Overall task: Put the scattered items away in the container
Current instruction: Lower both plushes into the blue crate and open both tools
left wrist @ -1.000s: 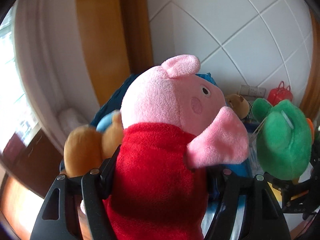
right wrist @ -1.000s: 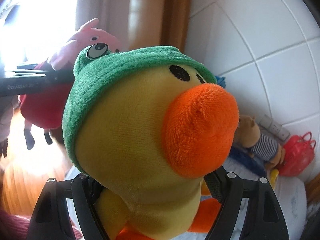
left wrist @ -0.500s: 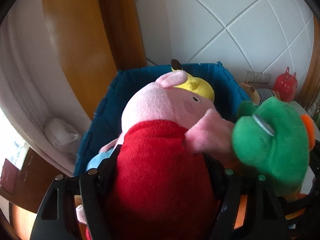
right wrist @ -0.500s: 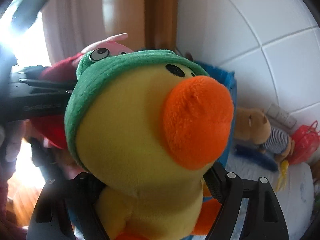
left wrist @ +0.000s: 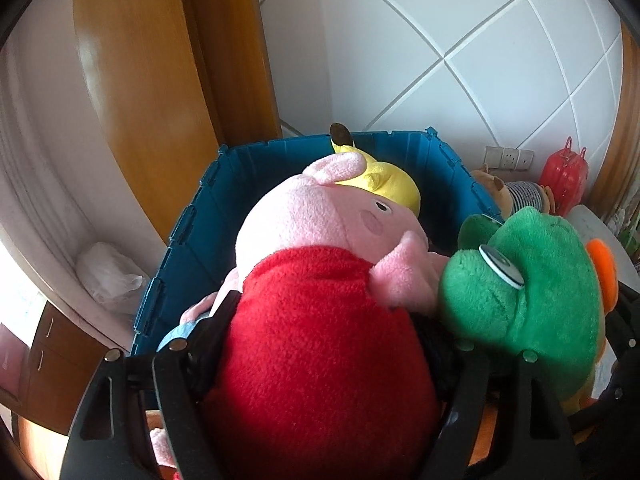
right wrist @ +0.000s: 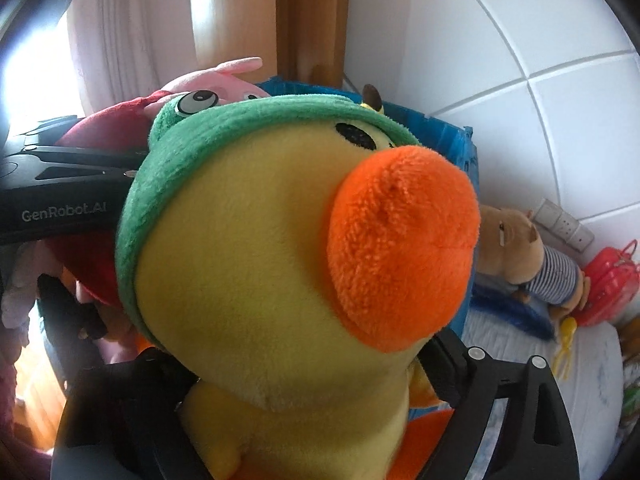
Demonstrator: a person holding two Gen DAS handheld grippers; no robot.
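Okay, watching this from the side, my two cents:

- Left hand-held gripper (left wrist: 326, 330): jaws have just been opening, with the pig plush (left wrist: 320, 220) between them. Its fat red body fills the gap and the pads look pressed into it, so I'd call that one held.
- Right hand-held gripper (right wrist: 300, 364): jaws have just been opening too, and a lot wider. The duck plush (right wrist: 260, 260) sits between them, but the jaw on the right stands off its neck, so that grip looks let go.
- What could go wrong: both toys are crammed together, with the pig's arm squashed against the duck's green hood. If one drops first it might drag or tip the other.
- The duck hangs near the right-hand rim of the blue crate (left wrist: 192, 240). A top-heavy head like that could roll over the edge and land outside.
- The pig sits over the near wall, so its body or legs might catch on the rim instead of sliding in.
- Looks-wise: the pig is pink fleece with a red dress, soft and squashy. The duck is yellow with a big orange bill and a green frog hood with a googly eye.
- The crate already holds a yellow plush (left wrist: 392, 184), so there's less room to land.
- Outside, to the right, a striped-shirt bear (right wrist: 516, 248) and a red bag (right wrist: 612, 284) are not yet tidied.
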